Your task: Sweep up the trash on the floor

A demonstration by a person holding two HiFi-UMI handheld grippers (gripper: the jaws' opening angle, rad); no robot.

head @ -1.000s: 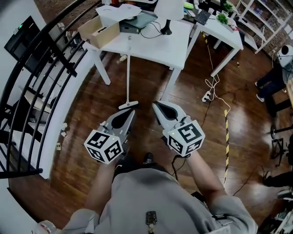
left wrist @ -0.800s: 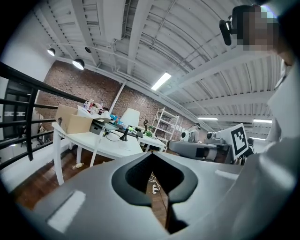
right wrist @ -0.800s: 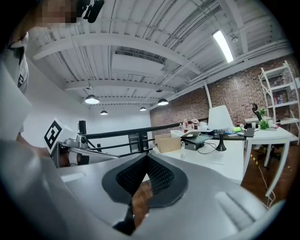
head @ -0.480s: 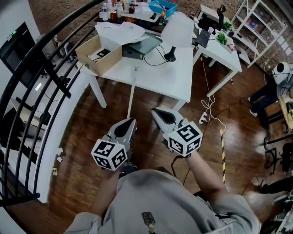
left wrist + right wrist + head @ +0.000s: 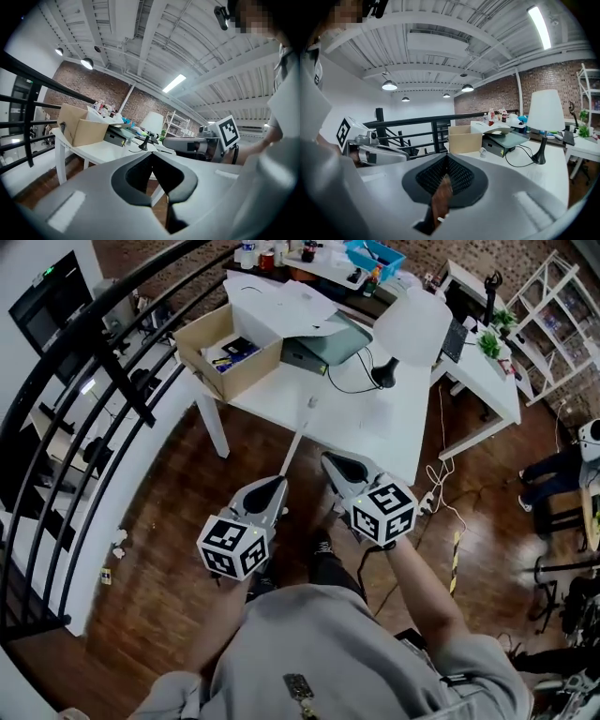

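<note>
Dark wood floor (image 5: 178,559), white table (image 5: 375,423) ahead.
Left gripper (image 5: 275,486) and right gripper (image 5: 333,462) both pinched together, empty, near the table's front edge; trash scraps (image 5: 118,536) lie by the railing (image 5: 94,362).

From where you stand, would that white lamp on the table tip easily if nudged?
Probably yes: the lamp carries a wide shade on a thin stem over a small dark base, so it looks top-heavy. A black cord runs loose across the table to its base and might snag or tug it.
</note>
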